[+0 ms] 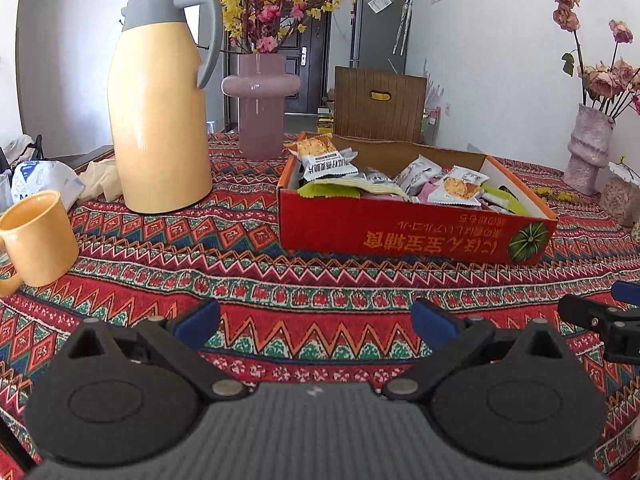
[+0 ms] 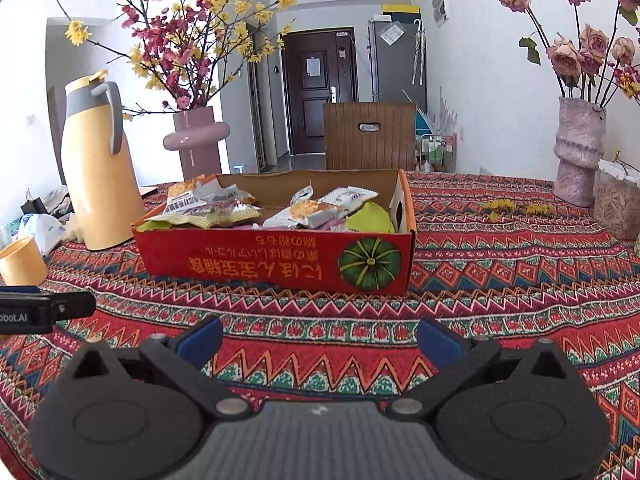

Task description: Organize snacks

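A red cardboard box [image 1: 416,236] with a green pumpkin picture stands on the patterned tablecloth; it also shows in the right wrist view [image 2: 276,260]. It holds several wrapped snack packets [image 1: 400,180], white, green and pink, also seen in the right wrist view [image 2: 280,210]. One white packet [image 1: 324,156] rests on the box's far left corner. My left gripper [image 1: 316,326] is open and empty, low over the cloth in front of the box. My right gripper [image 2: 318,340] is open and empty, likewise short of the box.
A tall yellow thermos [image 1: 160,104], a yellow mug [image 1: 38,236] and a mauve vase with blossoms [image 1: 260,104] stand left of the box. A pink vase of dried roses [image 2: 578,152] and a jar [image 2: 618,208] stand at the right. A wooden chair back [image 2: 370,136] is behind the table.
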{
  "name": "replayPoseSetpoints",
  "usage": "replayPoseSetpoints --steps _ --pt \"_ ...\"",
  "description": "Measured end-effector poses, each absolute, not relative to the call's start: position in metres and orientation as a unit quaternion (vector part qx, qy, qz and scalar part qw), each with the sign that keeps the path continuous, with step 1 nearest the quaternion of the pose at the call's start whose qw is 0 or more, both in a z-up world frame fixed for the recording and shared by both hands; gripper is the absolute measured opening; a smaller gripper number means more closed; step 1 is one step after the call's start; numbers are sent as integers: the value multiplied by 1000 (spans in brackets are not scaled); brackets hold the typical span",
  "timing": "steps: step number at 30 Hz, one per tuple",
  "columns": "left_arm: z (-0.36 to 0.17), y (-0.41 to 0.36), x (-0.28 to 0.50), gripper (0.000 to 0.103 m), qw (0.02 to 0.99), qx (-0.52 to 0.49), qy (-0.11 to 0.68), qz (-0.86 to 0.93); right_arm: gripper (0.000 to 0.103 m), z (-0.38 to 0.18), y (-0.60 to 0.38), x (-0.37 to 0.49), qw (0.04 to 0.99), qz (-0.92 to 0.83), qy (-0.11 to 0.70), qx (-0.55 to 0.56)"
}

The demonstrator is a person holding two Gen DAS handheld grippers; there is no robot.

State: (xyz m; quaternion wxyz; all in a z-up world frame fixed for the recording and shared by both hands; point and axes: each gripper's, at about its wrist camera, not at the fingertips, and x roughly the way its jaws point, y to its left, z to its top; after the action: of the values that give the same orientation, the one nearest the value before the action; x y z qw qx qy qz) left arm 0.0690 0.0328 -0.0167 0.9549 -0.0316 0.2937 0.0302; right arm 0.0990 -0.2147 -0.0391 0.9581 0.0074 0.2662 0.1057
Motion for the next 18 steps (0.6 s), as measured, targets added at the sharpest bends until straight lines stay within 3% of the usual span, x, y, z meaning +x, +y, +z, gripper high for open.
replayPoseSetpoints --steps 18 --pt "-26 25 60 103 951 -24 306 19 103 -48 -213 87 951 103 291 6"
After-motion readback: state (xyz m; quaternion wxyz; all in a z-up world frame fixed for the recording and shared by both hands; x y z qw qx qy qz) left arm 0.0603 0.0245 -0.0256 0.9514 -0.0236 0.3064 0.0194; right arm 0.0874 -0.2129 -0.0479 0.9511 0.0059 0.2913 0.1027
